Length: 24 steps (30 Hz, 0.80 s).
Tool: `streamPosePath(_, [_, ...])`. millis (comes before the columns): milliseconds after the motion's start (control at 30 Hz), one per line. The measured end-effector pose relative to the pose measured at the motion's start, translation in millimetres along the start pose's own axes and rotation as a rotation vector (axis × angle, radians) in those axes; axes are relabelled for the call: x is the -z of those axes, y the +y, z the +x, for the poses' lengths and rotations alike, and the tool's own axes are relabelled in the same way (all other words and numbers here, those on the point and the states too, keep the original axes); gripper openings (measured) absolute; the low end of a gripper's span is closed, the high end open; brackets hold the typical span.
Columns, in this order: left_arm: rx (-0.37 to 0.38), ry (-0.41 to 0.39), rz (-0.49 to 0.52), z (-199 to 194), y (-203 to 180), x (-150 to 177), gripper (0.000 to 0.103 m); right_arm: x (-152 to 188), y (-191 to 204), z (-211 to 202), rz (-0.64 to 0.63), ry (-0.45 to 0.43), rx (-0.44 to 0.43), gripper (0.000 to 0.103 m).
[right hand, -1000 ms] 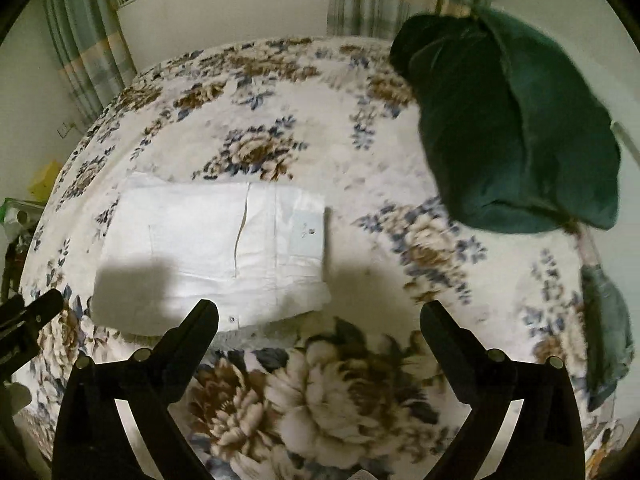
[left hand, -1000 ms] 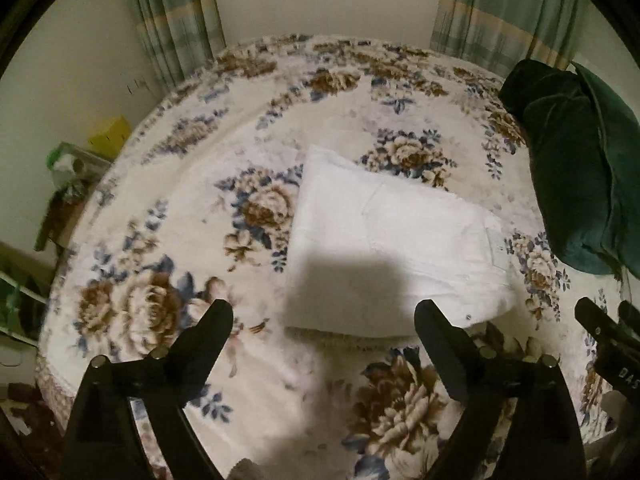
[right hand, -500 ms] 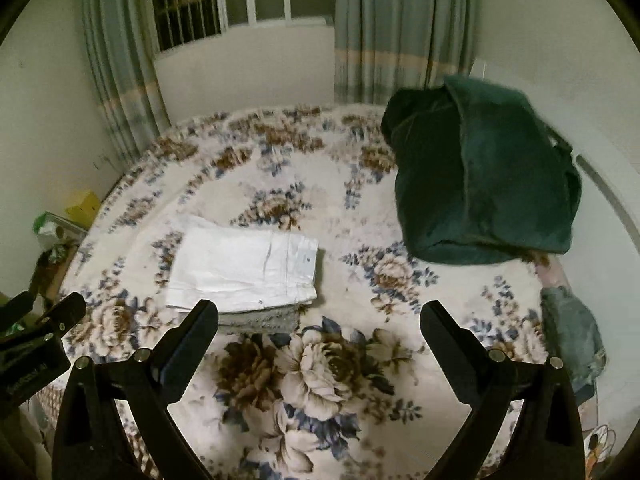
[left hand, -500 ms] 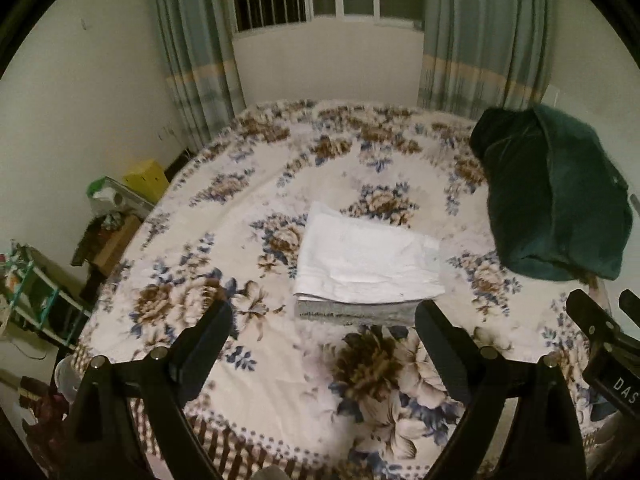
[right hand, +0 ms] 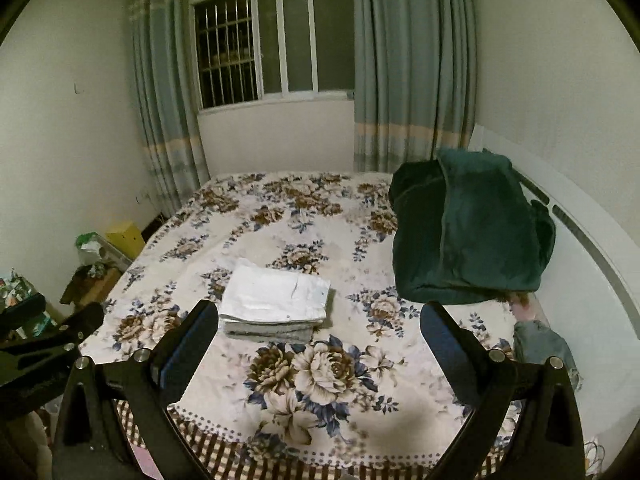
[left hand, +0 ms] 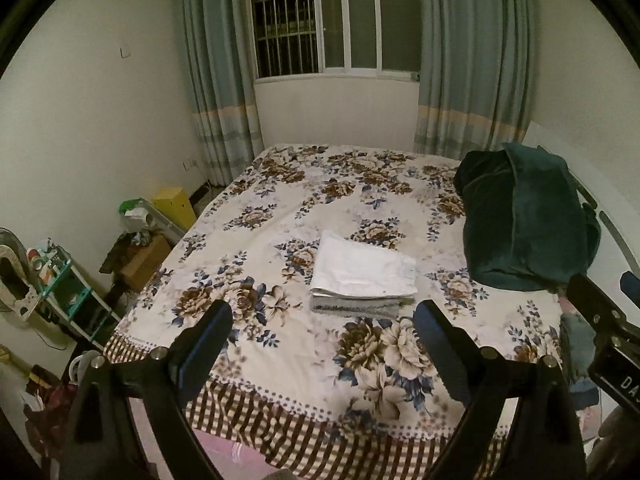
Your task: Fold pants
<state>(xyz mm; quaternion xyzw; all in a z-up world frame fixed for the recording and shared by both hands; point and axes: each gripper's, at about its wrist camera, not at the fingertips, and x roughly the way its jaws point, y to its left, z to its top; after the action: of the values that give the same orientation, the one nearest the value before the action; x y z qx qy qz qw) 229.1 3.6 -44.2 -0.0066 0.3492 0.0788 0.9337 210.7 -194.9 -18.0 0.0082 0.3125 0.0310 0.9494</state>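
Observation:
The white pants point(left hand: 362, 270) lie folded into a neat rectangle on the floral bedspread, on top of a grey folded garment point(left hand: 354, 307). They also show in the right wrist view point(right hand: 276, 296). My left gripper point(left hand: 322, 336) is open and empty, held back over the near edge of the bed. My right gripper point(right hand: 320, 338) is open and empty too, back from the pile. Part of the right gripper shows at the right edge of the left wrist view point(left hand: 604, 328).
A dark green blanket point(left hand: 524, 216) is heaped at the right of the bed point(left hand: 280, 208). A blue-grey garment point(right hand: 544, 346) lies at the bed's right edge. Shelves and boxes point(left hand: 60, 280) stand on the floor at the left. A window point(left hand: 336, 20) and curtains are behind.
Both grippers have pulled back and up from the folded pants, so the whole bed and the window have come into view. The pants have not moved.

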Motion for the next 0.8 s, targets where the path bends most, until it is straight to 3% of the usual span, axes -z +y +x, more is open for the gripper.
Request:
streamPosePath(133, [0.015,-0.015,0.013,-26,8,6,0.093,2,7,-43,0.007,-0.005,-0.003,0.103])
streamPosePath(333, [0.046,-0.036,0.033,-54,16,15,0.093,8,20,-74,0.004,-0.015,0.002,0.103])
streamPosePath(467, [0.052,-0.038,0.030,-59,21,17,0.095,10,24,-84,0.017,-0.018,0.019,0.103])
streamPosePath(533, [0.059,-0.037,0.028,-61,24,18,0.102,12,26,-89,0.019,-0.018,0.032,0.103])
streamPosePath(800, [0.063,-0.049,0.020,-68,29,21,0.102,12,26,-81,0.020,-0.004,0.046,0.103])
